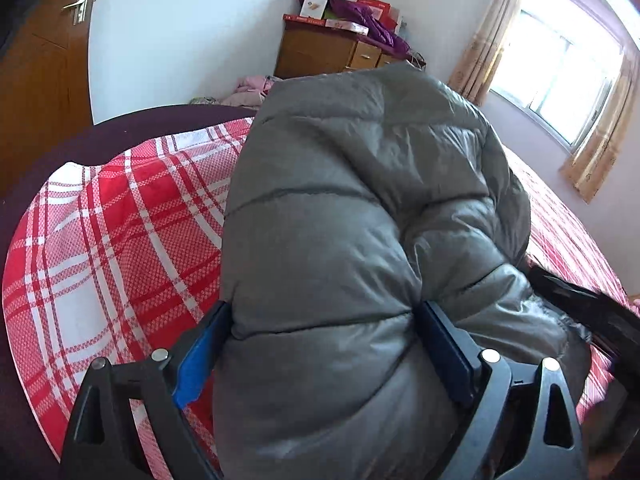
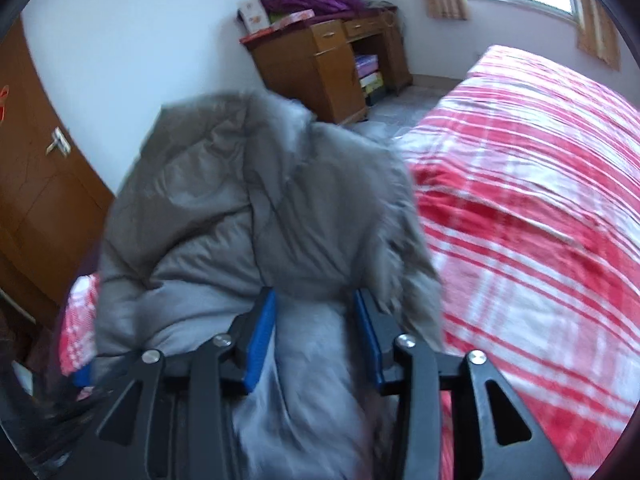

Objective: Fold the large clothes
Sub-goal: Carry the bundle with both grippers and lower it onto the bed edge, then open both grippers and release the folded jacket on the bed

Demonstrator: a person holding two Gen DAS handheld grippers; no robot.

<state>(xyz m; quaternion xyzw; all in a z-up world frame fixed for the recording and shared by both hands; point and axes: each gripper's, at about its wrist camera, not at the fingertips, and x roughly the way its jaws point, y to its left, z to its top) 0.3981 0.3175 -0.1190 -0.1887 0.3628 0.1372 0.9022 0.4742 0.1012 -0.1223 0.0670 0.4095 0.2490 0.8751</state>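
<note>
A large grey puffy down coat [image 1: 360, 200] with a grey fur trim [image 2: 400, 248] is held up above the bed with the red and white checked cover [image 1: 112, 232]. My left gripper [image 1: 320, 324] is shut on a thick padded fold of the coat, its blue pads [image 1: 196, 360] pressed into both sides. My right gripper [image 2: 314, 312] is shut on the coat near the fur-trimmed hood, with cloth bunched between its blue pads [image 2: 260, 344]. The coat hides most of what lies in front of both grippers. The right wrist view is blurred.
The bed cover [image 2: 540, 220] spreads to the right. A wooden desk [image 2: 320, 64] piled with boxes and purple cloth [image 1: 376, 20] stands at the far wall. A wooden door [image 1: 44, 68] is on the left, a curtained window [image 1: 560, 64] on the right.
</note>
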